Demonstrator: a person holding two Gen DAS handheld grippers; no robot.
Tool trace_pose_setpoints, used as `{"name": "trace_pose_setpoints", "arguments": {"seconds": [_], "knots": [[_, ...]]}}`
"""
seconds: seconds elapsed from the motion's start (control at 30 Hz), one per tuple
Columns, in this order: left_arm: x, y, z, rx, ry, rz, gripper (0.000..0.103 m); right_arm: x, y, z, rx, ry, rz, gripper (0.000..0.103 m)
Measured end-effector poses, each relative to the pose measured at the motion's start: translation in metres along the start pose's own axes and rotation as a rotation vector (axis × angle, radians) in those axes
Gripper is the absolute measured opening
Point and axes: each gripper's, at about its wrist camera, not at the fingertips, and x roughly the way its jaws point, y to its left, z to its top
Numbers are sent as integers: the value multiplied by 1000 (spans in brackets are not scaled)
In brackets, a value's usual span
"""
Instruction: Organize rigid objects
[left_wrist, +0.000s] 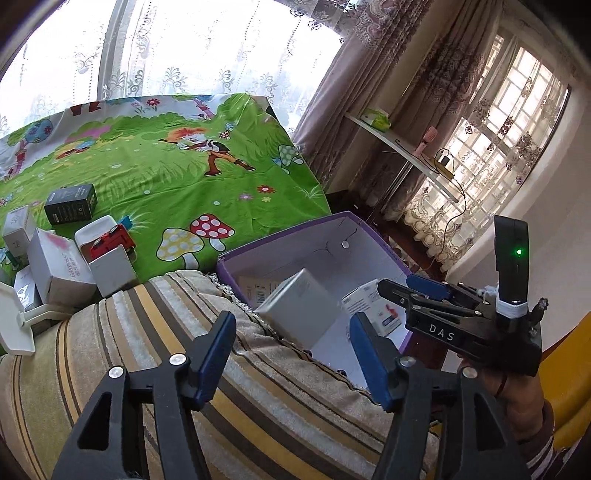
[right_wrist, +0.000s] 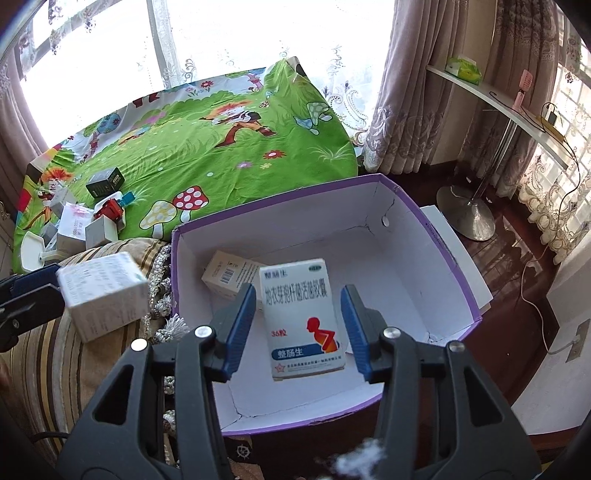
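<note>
Blue pads (right_wrist: 240, 325) of the right tongs (right_wrist: 298, 295) stood on either side of a white medicine packet (right_wrist: 301, 317), with a clear gap at each side, so the jaws were released and pressed on nothing. That packet lay straight ahead of the tongs, its long axis running along the fingers and away from the camera, inside the purple carton (right_wrist: 280, 206). Whether it rested on the carton's floor or hung just above it could not be told. A smaller tan packet (right_wrist: 229, 275) lay behind it in the far left corner.

The left tongs (left_wrist: 291, 325) were also released, the jaws wide and empty. A plain white box (left_wrist: 299, 310) sat just beyond their tips at the carton's near wall, tilted and apart from both pads, above the edge of a striped cushion (left_wrist: 147, 350).

More boxes (left_wrist: 62, 258) lay heaped on the green cloth (left_wrist: 184, 177), well to the left of the carton. By position the left hand seemed the nearer one for fetching them.
</note>
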Motion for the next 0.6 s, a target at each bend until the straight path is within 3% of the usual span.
{"name": "trace_pose_setpoints", "arguments": {"seconds": [0.07,0.23,0.6], "knots": [[-3,-1,1,10,-8,10,72,-1,0,0,-1,-1,3,65],[-14,1,-1,22,-22,81,77,-3,7,2,-13,-3,20,67],[-60,60,-16,-82,-106,457,77,-25,60,14,-105,-57,43,86]]}}
